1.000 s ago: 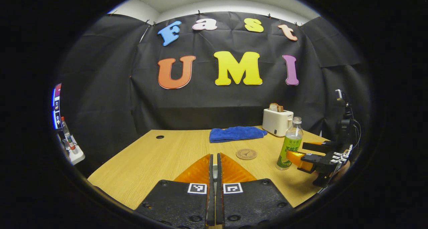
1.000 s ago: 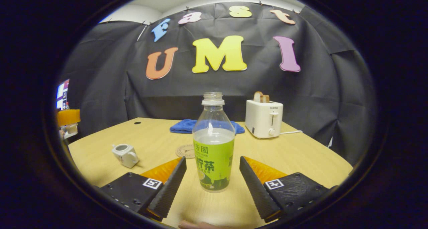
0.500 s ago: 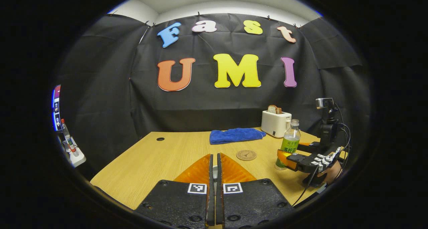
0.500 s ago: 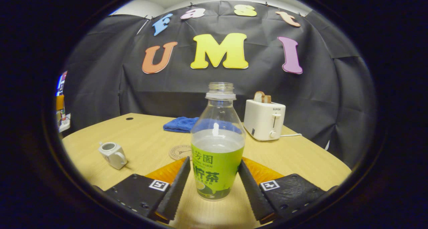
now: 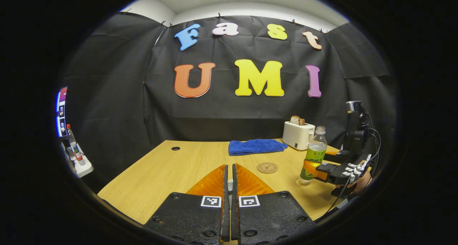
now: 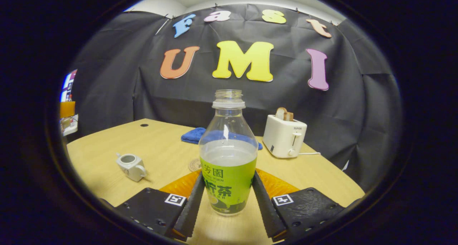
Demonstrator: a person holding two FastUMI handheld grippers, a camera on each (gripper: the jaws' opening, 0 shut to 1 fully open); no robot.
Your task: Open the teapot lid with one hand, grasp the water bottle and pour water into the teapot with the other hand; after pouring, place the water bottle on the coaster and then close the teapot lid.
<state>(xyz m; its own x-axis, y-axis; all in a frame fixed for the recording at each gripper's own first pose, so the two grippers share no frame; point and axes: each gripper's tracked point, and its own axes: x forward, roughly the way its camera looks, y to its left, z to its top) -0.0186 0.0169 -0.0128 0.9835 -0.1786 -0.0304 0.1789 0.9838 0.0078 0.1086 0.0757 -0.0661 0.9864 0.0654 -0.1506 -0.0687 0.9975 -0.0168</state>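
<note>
- In the right gripper view, our right tool (image 6: pixel 226 202) has both fingers pressed against the green label of the water bottle (image 6: pixel 228 159), one on each side, so it is clamped on the bottle.
- The bottle stands upright with no cap on its neck, and water fills it up to just above the label; whether its base touches the counter (image 6: pixel 107 155) or sits slightly above it, we cannot tell.
- In the left gripper view, our left tool (image 5: pixel 229 187) shows its two fingers drawn together with only a thin slit between them; something small and pale sits in that slit, but we cannot make out what it is.
- To the left of the bottle in the right gripper view, the white teapot (image 6: pixel 131 166) sits on the counter, well apart from the bottle, with its top open and no lid on it.
- Just behind the bottle lies the round coaster (image 5: pixel 267 167), flat and bare.
- Farther back a folded blue cloth (image 5: pixel 256 146) lies on the counter.
- To the right of the cloth stands a white toaster (image 6: pixel 283 140) with a slice of bread sticking out of its slot.
</note>
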